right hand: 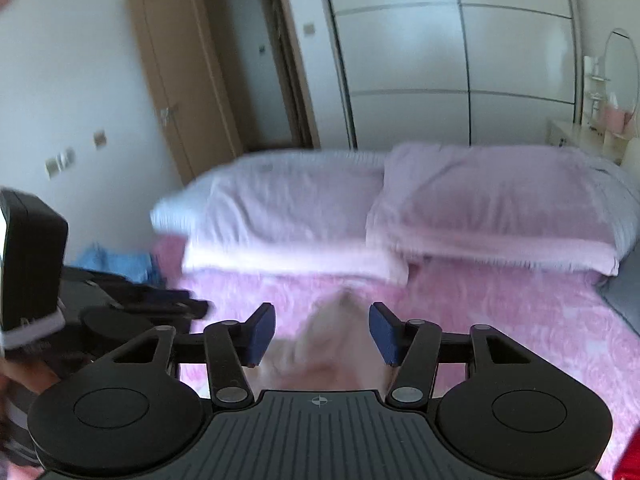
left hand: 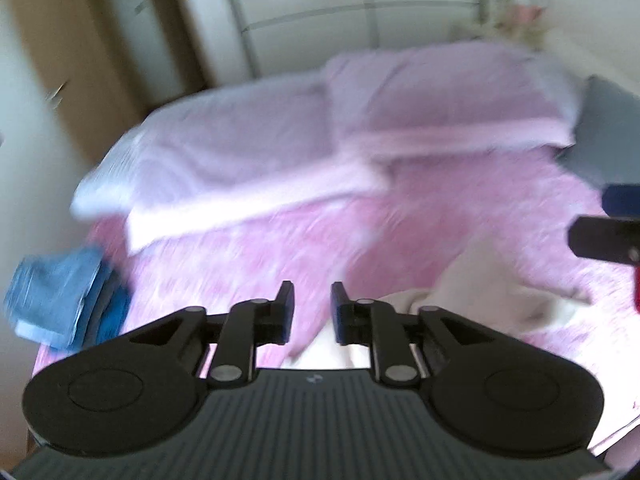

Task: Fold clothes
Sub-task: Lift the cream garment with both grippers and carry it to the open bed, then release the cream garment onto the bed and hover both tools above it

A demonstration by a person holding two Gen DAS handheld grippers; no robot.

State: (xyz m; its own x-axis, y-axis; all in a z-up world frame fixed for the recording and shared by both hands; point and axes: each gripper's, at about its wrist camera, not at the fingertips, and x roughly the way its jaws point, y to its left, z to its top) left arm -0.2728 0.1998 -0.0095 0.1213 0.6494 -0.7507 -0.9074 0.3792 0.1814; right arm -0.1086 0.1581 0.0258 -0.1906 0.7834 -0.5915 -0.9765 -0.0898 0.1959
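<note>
A cream garment (left hand: 480, 292) lies crumpled on the pink bedspread (left hand: 280, 248), to the right of and below my left gripper (left hand: 312, 304). The left gripper is open and empty above the bed, its jaws a small gap apart. In the right wrist view the same cream garment (right hand: 336, 344) lies blurred between and below the open fingers of my right gripper (right hand: 322, 328); I cannot tell whether they touch it. A folded stack of blue clothes (left hand: 64, 300) sits at the bed's left edge and also shows in the right wrist view (right hand: 116, 260).
Two pale pink pillows (right hand: 492, 208) lie across the head of the bed. A grey object (left hand: 600, 132) sits at the bed's right side. A wardrobe (right hand: 460, 52), a wooden door (right hand: 180, 80) and a dressing table (right hand: 592, 132) stand behind. The left gripper shows at the left (right hand: 132, 308).
</note>
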